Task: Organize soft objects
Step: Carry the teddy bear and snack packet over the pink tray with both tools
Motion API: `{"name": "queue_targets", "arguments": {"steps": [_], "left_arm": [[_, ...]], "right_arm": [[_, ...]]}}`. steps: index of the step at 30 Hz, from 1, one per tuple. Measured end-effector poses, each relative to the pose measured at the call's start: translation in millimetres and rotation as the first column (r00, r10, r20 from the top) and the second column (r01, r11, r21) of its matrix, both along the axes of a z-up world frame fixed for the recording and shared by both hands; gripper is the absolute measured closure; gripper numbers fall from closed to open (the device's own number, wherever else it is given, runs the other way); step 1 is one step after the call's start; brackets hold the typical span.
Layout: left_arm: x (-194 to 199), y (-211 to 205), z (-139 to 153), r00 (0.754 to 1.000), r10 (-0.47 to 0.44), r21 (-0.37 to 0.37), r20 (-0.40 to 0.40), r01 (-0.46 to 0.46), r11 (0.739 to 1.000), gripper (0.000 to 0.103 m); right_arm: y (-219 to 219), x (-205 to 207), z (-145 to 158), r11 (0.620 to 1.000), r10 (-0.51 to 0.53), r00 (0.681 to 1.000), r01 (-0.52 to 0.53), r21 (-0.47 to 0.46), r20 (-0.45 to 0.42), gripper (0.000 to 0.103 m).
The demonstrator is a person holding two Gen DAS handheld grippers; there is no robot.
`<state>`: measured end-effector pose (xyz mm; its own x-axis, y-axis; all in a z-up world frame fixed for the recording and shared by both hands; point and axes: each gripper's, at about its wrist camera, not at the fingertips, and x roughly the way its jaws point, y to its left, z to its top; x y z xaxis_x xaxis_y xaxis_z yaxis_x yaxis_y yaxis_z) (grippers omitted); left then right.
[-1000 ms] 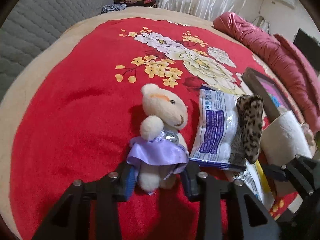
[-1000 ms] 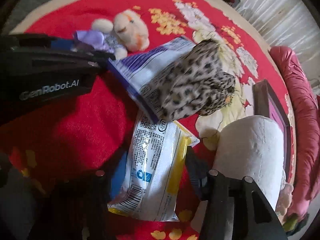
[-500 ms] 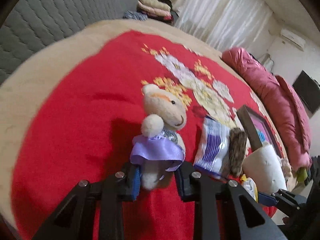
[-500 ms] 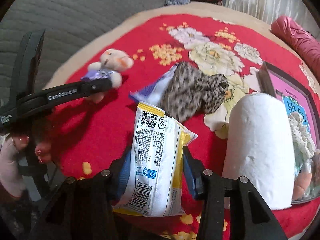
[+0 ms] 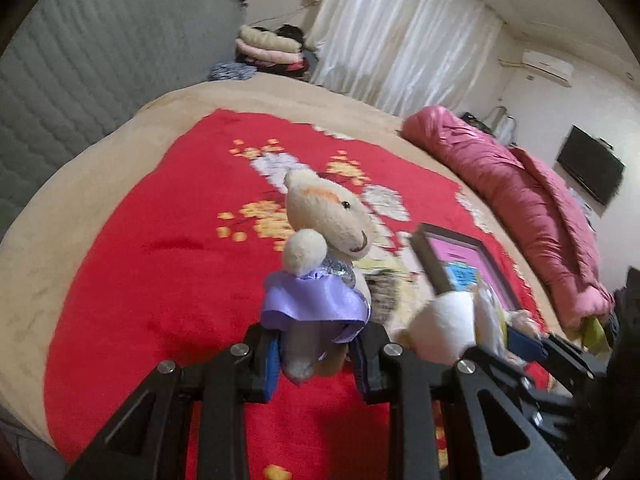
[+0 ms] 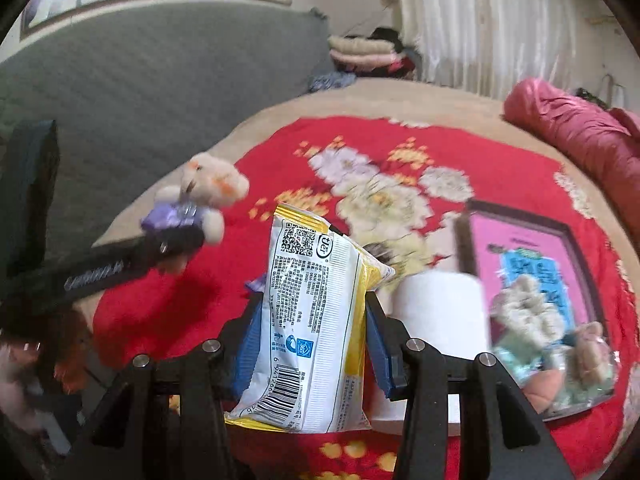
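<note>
My left gripper [image 5: 318,354] is shut on the legs of a cream teddy bear [image 5: 324,224] in a purple dress and holds it up above the red floral blanket [image 5: 160,264]. The bear also shows in the right wrist view [image 6: 208,188]. My right gripper [image 6: 312,340] is shut on a white and yellow snack packet [image 6: 316,320] and holds it upright above the bed. A leopard-print cloth [image 5: 384,288] lies on the blanket behind the bear, mostly hidden.
A white paper roll [image 6: 440,312] stands beside a framed pink picture [image 6: 532,264] with small plush things [image 6: 532,320] on it. A rolled pink quilt [image 5: 532,216] lies along the right. Folded clothes [image 5: 268,48] are stacked past the bed. A grey padded headboard [image 5: 80,60] rises at left.
Both grippers have lifted: the bear and the snack packet rose off the blanket. The blue and white packet and leopard cloth stayed on the bed.
</note>
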<state>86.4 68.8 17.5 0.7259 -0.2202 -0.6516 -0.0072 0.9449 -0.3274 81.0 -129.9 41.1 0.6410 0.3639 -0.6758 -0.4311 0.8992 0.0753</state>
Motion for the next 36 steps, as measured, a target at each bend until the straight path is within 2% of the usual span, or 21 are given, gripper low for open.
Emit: {"name": "queue_targets", "arguments": {"steps": [10, 21, 28, 36], "left_arm": [[-15, -73, 24, 0.992, -0.121, 0.045, 0.024, 0.119, 0.992, 0.074], [-14, -133, 42, 0.976, -0.213, 0.092, 0.039, 0.209, 0.974, 0.074], [-8, -176, 52, 0.961, -0.272, 0.130, 0.048, 0.264, 0.956, 0.074], [2, -214, 43, 0.942, -0.336, 0.139, 0.020, 0.330, 0.934, 0.074]], "right_arm": [[-61, -13, 32, 0.989, -0.144, 0.986, 0.141, 0.036, 0.089, 0.055], [-103, -28, 52, 0.968, -0.251, 0.947, 0.249, 0.033, 0.200, 0.055], [-145, -26, 49, 0.939, -0.345, 0.918, 0.339, 0.062, 0.196, 0.055], [-199, -27, 43, 0.889, -0.458, 0.869, 0.448, 0.094, 0.189, 0.055]]}}
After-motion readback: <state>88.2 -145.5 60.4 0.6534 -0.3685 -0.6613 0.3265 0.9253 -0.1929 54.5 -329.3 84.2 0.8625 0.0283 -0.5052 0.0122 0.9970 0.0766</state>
